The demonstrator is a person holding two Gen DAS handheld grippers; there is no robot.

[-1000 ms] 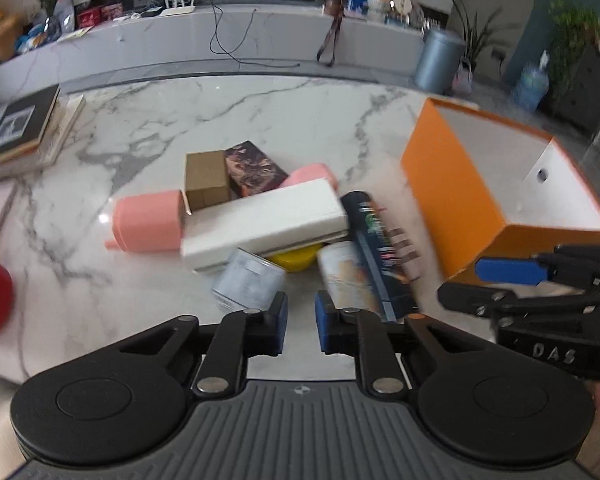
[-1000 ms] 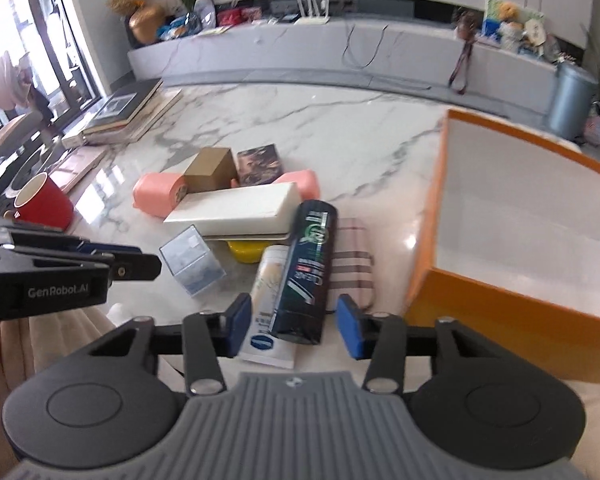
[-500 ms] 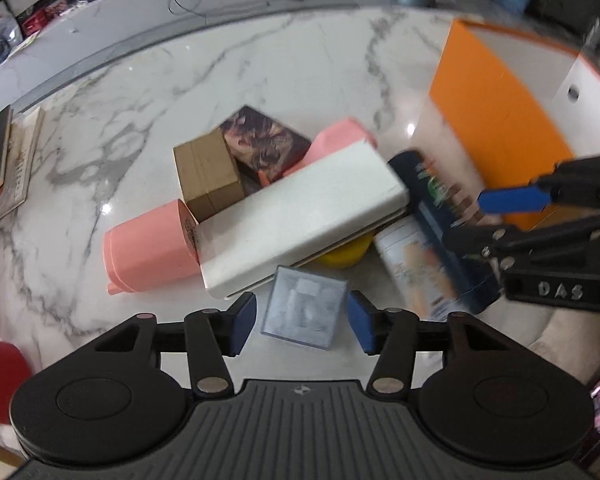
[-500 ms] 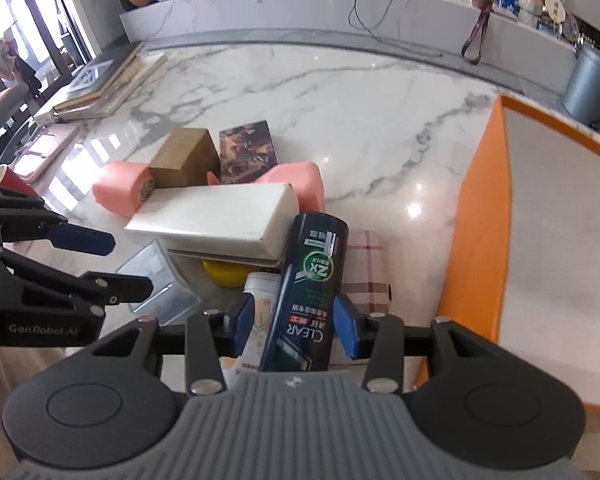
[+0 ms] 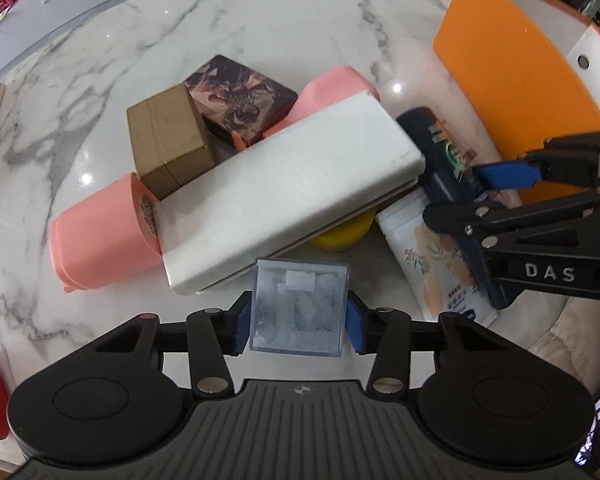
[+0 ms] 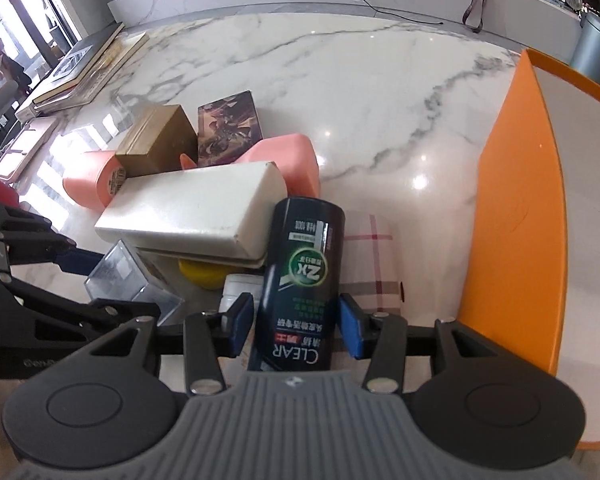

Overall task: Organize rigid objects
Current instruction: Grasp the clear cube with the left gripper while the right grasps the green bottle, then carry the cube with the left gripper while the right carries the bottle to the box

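Orange box point(image 6: 516, 216) stands at the right, nothing visible inside | white box point(image 5: 288, 200) lies across pile; could slide if neighbours get dragged | right gripper point(image 6: 296, 326) straddles dark shampoo bottle point(image 6: 300, 280), pads barely clear; round body may roll | left gripper point(image 5: 298, 322) pinches clear cube point(image 5: 298, 308); slick walls may slip.

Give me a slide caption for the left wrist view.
Left gripper straddles a clear box beside a white case on marble.

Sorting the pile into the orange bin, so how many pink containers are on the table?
2: one pink container at the white box's left end, the other pink container behind its right end. More may be hidden underneath.
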